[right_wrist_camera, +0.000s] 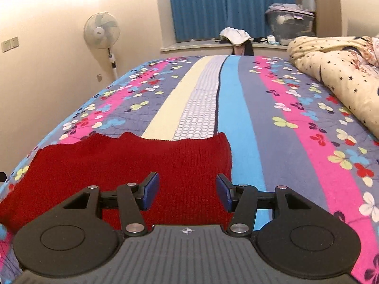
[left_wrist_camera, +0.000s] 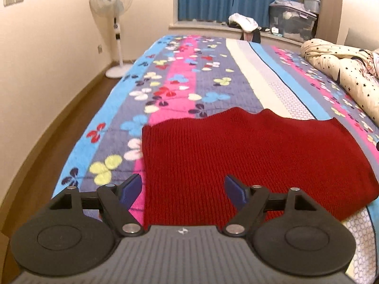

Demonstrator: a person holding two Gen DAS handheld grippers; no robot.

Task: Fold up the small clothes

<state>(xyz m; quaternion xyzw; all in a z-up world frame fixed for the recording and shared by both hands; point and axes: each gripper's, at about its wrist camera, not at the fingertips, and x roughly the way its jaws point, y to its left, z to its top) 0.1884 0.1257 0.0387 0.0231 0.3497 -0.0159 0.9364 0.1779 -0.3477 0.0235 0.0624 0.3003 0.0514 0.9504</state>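
Red knit garment (left_wrist_camera: 248,156) lies flat at the bed's (right_wrist_camera: 296,123) near edge; I've got left gripper (left_wrist_camera: 183,190) and right gripper (right_wrist_camera: 187,193) spread apart above it, holding nothing.

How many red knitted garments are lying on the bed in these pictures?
1. The red knitted garment lies flat on the bedspread near its close edge, just ahead of both open grippers. Others could lie outside the views.

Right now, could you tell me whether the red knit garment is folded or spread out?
Spread flat: the red knit garment lies on the bedspread; no fold shows.
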